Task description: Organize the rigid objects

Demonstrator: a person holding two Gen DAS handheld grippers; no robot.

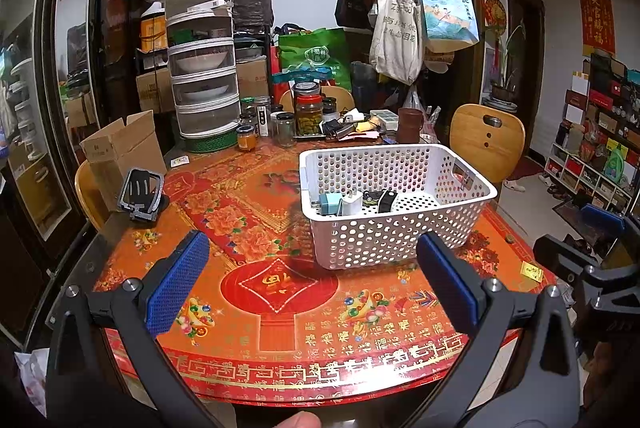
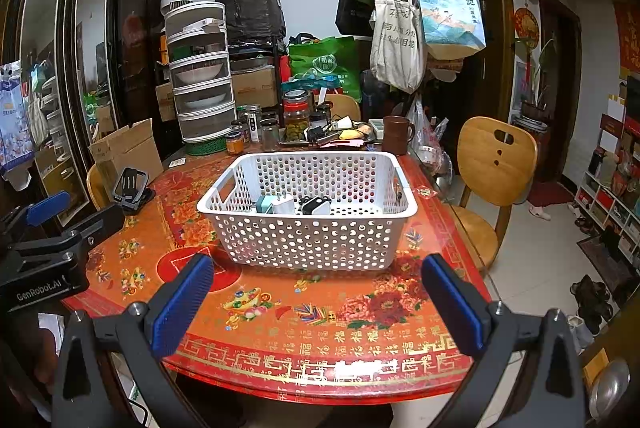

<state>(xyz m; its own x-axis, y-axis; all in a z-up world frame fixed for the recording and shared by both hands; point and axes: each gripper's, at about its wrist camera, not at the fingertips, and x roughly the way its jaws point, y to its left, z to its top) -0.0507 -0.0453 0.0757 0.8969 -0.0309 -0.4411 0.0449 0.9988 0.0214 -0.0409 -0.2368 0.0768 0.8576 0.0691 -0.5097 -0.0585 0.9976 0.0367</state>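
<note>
The near tablecloth point(image 2: 304, 312) lies bare up to the white basket point(image 2: 308, 244), whose open top gives access from above. Behind it, jars point(image 2: 297, 120) and a mug point(image 2: 396, 134) crowd the far edge; a phone stand point(image 1: 141, 194) stands well left

Left claw point(image 1: 312, 264) wide open, empty, over table point(image 1: 248, 308); white basket point(image 1: 400, 236) w/ chargers point(image 1: 344, 203) ahead.

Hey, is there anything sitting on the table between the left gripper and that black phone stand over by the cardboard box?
Nothing visible. The left gripper hangs open and empty over the near table edge, and only bare patterned tablecloth lies between it and the phone stand. The white basket sits off to the right, clear of that line.
</note>
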